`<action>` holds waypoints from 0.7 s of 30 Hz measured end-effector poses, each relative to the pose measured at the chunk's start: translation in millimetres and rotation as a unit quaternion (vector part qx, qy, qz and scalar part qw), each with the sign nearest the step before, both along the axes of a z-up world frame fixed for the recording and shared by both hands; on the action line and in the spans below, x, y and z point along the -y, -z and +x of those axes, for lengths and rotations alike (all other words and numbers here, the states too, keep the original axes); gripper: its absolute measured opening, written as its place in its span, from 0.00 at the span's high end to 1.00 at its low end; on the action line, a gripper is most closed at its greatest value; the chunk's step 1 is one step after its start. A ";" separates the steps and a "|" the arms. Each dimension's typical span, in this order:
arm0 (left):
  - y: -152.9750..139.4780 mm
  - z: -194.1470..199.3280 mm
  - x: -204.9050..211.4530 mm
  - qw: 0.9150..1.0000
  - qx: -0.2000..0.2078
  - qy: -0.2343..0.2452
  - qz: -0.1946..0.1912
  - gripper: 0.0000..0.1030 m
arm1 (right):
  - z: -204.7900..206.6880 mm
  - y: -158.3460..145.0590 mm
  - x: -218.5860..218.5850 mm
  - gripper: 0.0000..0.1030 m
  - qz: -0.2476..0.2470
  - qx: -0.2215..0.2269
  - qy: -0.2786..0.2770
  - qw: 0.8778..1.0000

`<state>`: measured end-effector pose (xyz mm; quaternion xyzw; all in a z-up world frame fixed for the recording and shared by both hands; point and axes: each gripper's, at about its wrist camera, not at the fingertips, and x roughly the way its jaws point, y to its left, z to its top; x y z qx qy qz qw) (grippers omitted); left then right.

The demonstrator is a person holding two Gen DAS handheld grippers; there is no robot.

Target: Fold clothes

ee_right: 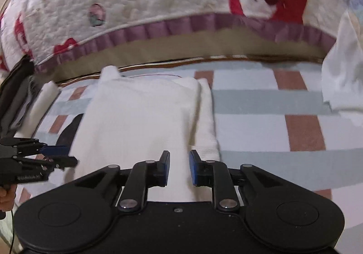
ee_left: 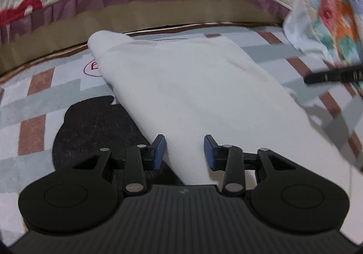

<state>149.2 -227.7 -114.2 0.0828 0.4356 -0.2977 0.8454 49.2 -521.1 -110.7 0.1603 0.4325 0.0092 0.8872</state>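
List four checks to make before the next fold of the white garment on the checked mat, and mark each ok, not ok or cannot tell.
1. White garment lies flat on the checked mat: ok.
2. Left gripper empty, jaws apart: ok.
3. Right gripper empty, jaws apart: ok.
4. Garment's right edge lines up with the layer above: not ok, a strip sticks out.
5. Near hem even: cannot tell, hidden by the grippers.
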 end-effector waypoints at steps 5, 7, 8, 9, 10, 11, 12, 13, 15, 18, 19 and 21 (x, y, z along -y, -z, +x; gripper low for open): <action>5.2 36.1 -7.3 0.999 -0.012 -0.036 -0.025 0.63 | 32.6 29.8 12.1 0.77 0.064 -0.007 0.009 0.998; 6.4 47.2 -9.0 0.999 -0.012 -0.038 -0.031 0.63 | 50.5 38.5 14.3 0.66 0.078 -0.005 0.020 0.997; 6.9 53.1 -9.9 0.999 -0.009 -0.040 -0.036 0.63 | 59.6 42.2 15.1 0.60 0.081 -0.003 0.025 0.996; 7.2 59.2 -11.2 0.998 -0.006 -0.043 -0.045 0.63 | 68.2 45.8 16.0 0.56 0.084 -0.001 0.028 0.996; 7.7 66.0 -13.4 0.997 -0.006 -0.051 -0.060 0.62 | 76.9 50.9 16.6 0.54 0.082 -0.002 0.030 0.996; 8.4 73.1 -16.1 0.995 -0.009 -0.062 -0.076 0.61 | 85.8 57.3 16.7 0.51 0.076 -0.007 0.035 0.996; 9.1 80.2 -18.8 0.993 -0.011 -0.073 -0.092 0.61 | 94.7 63.6 16.8 0.50 0.070 -0.012 0.039 0.997; 10.5 87.0 -20.8 0.991 -0.013 -0.083 -0.104 0.61 | 100.5 68.0 15.7 0.51 0.066 -0.008 0.039 0.997; 14.1 95.4 -19.5 0.990 -0.014 -0.090 -0.108 0.61 | 106.5 71.1 10.6 0.88 0.059 0.016 0.024 0.998; 14.2 98.9 -13.1 0.992 0.009 -0.085 -0.094 0.61 | 110.1 48.0 -2.4 0.92 0.009 0.063 -0.032 0.997; 13.5 98.7 -10.1 0.993 0.020 -0.079 -0.090 0.61 | 115.0 46.0 -1.4 0.92 -0.008 0.055 -0.035 0.998; 19.0 100.2 -0.4 0.995 0.028 -0.064 -0.069 0.60 | 124.8 41.9 0.5 0.93 -0.041 0.040 -0.042 0.997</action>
